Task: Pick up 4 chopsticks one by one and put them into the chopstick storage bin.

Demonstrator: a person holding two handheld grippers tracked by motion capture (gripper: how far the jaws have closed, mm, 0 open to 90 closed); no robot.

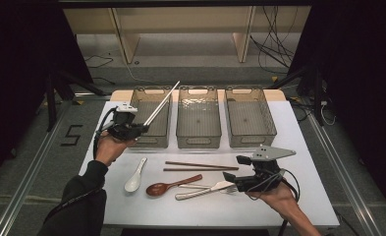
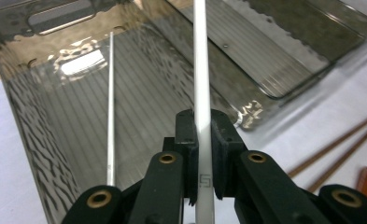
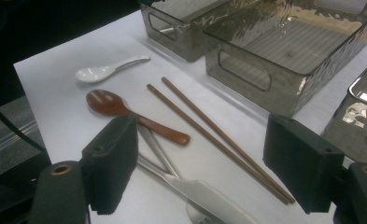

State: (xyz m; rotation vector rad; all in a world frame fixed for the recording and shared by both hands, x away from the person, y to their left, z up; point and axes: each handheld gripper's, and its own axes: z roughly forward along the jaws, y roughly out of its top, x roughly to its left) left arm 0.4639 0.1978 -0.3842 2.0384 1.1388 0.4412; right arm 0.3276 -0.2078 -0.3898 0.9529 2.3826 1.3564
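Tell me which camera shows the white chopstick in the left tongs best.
The high view: the long white chopstick shows whole, angled over the left grey bin. The left gripper view shows the chopstick clamped, ends cropped.

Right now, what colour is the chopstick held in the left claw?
White; the chopstick shows best in the left gripper view, clamped in the left claw.

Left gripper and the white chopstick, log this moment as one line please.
left gripper: shut on white chopstick | over left bin | second white chopstick already inside | right gripper: open above knife
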